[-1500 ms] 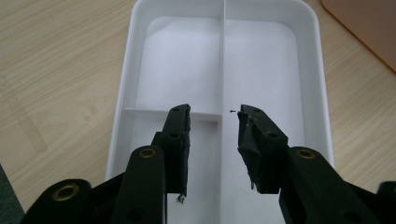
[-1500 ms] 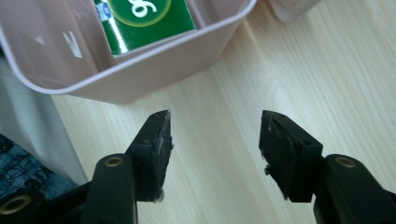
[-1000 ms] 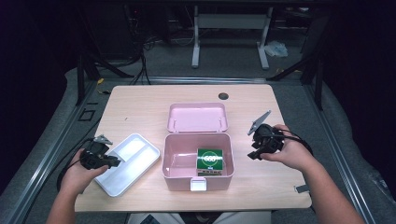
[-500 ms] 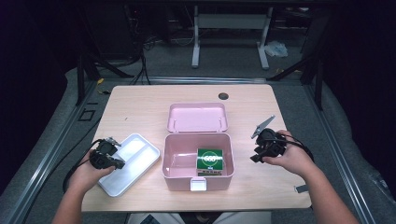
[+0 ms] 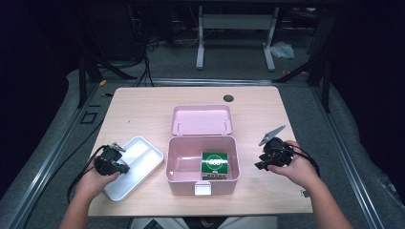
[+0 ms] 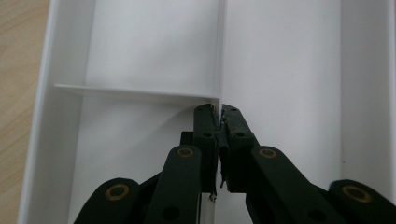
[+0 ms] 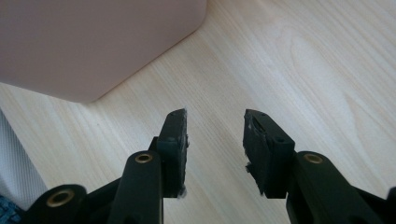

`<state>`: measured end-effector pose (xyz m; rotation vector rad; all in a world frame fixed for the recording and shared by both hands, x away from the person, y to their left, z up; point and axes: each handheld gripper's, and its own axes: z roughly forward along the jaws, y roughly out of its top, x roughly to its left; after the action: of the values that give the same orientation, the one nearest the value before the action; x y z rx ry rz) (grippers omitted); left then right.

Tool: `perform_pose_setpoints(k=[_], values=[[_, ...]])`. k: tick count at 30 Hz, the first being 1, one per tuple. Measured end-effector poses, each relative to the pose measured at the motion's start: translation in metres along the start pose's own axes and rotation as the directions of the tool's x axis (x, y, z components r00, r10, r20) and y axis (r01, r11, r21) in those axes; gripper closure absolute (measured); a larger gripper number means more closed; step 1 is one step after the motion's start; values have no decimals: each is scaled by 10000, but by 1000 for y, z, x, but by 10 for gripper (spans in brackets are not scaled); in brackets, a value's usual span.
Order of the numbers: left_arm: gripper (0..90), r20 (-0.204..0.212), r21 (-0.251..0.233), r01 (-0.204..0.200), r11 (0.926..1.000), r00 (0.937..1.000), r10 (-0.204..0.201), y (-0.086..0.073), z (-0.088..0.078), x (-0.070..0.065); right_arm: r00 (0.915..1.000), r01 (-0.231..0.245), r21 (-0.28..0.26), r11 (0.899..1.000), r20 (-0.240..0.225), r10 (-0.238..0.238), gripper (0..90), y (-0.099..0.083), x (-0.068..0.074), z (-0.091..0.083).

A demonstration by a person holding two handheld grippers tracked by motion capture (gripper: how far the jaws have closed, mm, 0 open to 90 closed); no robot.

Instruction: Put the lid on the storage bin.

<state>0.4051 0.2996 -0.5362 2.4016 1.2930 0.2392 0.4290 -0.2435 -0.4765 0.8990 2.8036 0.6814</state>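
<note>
Two jaws astride tray divider [image 6: 219,56].

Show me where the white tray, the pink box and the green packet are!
white tray [image 5: 143,155], high view, on its bare floor near the far end.
pink box [image 5: 181,183], high view, on its front wall left of the latch.
green packet [image 5: 215,163], high view, on its printed top face inside the box.

Bare table [image 5: 267,109] lies right of the open pink box [image 5: 201,164]; left of it, the white tray [image 5: 138,164] blocks passage.
</note>
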Motion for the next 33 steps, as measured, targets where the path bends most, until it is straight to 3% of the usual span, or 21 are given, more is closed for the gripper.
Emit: perform_pose_setpoints(k=[3,7,10,18,21,25,29,33], values=[[867,-110,-89,-84,9999,9999,83,-1,0,-1,9996,-243,-308,9992,-155,238,596,-5,0,4],[875,-74,-57,-84,9999,9999,84,-1,0,-1,9998,-185,-12,9998,39,185,596,-7,0,8],[885,-139,-22,-366,9993,9992,365,0,0,-2,9995,-310,-53,9995,57,311,596,-8,0,9],[896,-76,-155,-108,9998,9999,107,-1,-5,0,9977,-678,-573,9961,-6,679,560,-16,3,14],[896,185,-561,-30,9984,9998,41,2,-19,2,9961,-886,-1047,9905,-125,878,541,-20,7,13],[896,150,-1110,-273,9934,9995,291,14,-50,0,9927,-1175,-1472,9821,79,1199,515,-26,8,13],[896,-14,-1489,-886,9849,9960,894,34,-87,-5,9922,-1131,-1631,9801,343,1202,497,-27,11,12],[896,-79,-1513,-1482,9773,9888,1487,52,-111,-10,9919,-1025,-1602,9818,586,1131,481,-28,14,13]])
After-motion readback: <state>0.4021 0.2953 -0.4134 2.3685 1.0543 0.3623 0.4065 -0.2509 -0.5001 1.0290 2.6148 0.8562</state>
